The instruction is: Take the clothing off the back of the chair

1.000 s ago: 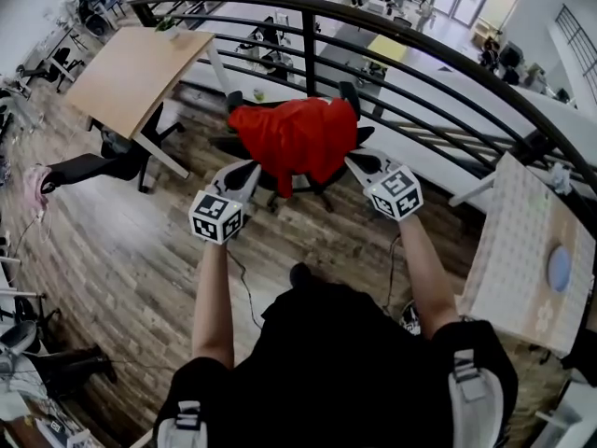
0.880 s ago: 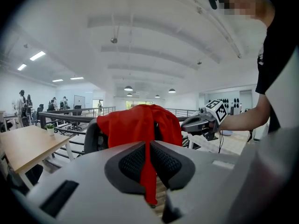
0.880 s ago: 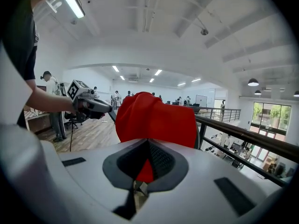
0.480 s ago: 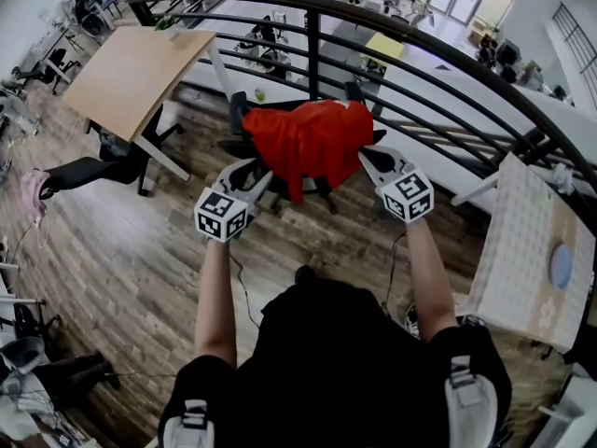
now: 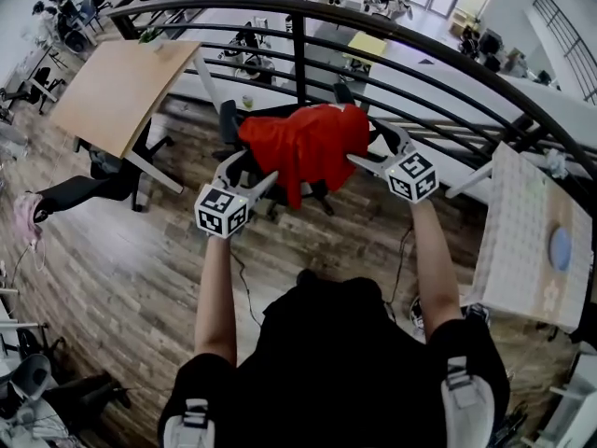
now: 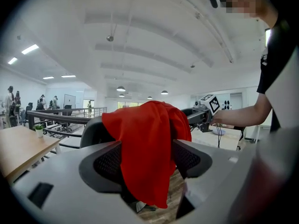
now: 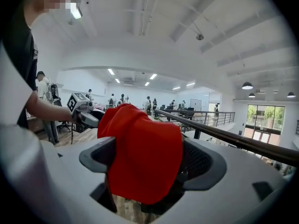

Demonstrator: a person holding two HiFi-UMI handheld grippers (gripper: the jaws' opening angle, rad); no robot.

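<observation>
A red piece of clothing (image 5: pixel 303 143) hangs over the back of a black office chair (image 5: pixel 228 122) in front of the railing. My left gripper (image 5: pixel 250 168) is at its left edge and my right gripper (image 5: pixel 366 144) at its right edge. Both sets of jaws have just been opening and now stand wide. In the left gripper view the clothing (image 6: pixel 145 143) hangs between the spread fingers (image 6: pixel 105 164), with the right gripper (image 6: pixel 203 113) behind it. In the right gripper view the clothing (image 7: pixel 140 157) droops between the fingers (image 7: pixel 205 164). Neither pair of pads presses on it.
A dark metal railing (image 5: pixel 392 35) curves just behind the chair. A wooden desk (image 5: pixel 121 87) stands at the left with another black chair (image 5: pixel 89 171) under it. A white perforated table (image 5: pixel 532 236) stands at the right. A cable (image 5: pixel 244 292) lies on the wood floor.
Both grippers have moved away from me toward the railing, carrying the red clothing onto the chair back. Their jaws, shut on its edges before, now stand open.
</observation>
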